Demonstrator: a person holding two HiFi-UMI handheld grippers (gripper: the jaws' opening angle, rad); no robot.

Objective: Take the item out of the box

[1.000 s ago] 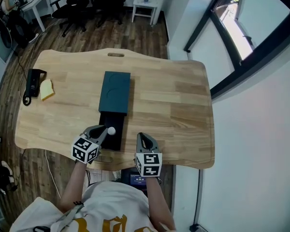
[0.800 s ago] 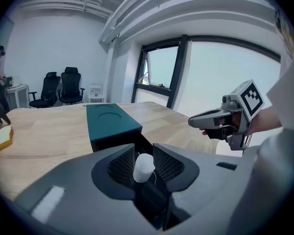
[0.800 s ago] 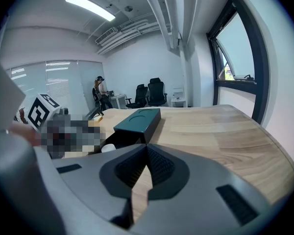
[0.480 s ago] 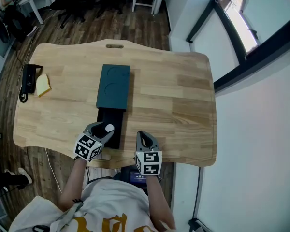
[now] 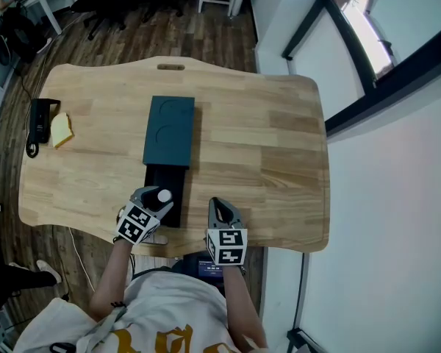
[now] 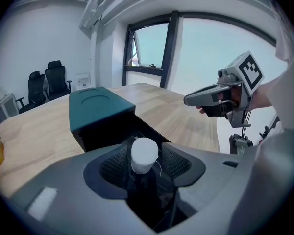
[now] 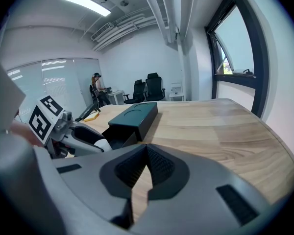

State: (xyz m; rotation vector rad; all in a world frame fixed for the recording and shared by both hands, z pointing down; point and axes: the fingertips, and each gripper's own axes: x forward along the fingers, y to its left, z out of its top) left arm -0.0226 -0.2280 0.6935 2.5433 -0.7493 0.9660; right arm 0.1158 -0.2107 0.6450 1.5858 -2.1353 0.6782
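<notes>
The step in hand looks like the reach-in before the grasp. The dark teal box is lying along the middle of the counter with its black drawer pulled out toward the person. The item, a small white roll, is standing upright in that drawer. The left claw is angling down over the drawer, and its jaws have just been opening. They are now standing wide on either side of the roll, with the pads not pressing it. The right claw is hanging empty just right of the drawer, near the counter's front edge, its jaws together. The next move probably calls for closing the left jaws squarely on the roll, then lifting straight up so it is clearing the drawer walls. The drawer's mouth is sitting close to the near edge, while bare wood is stretching wide to the right, offering room for setting the roll down.
</notes>
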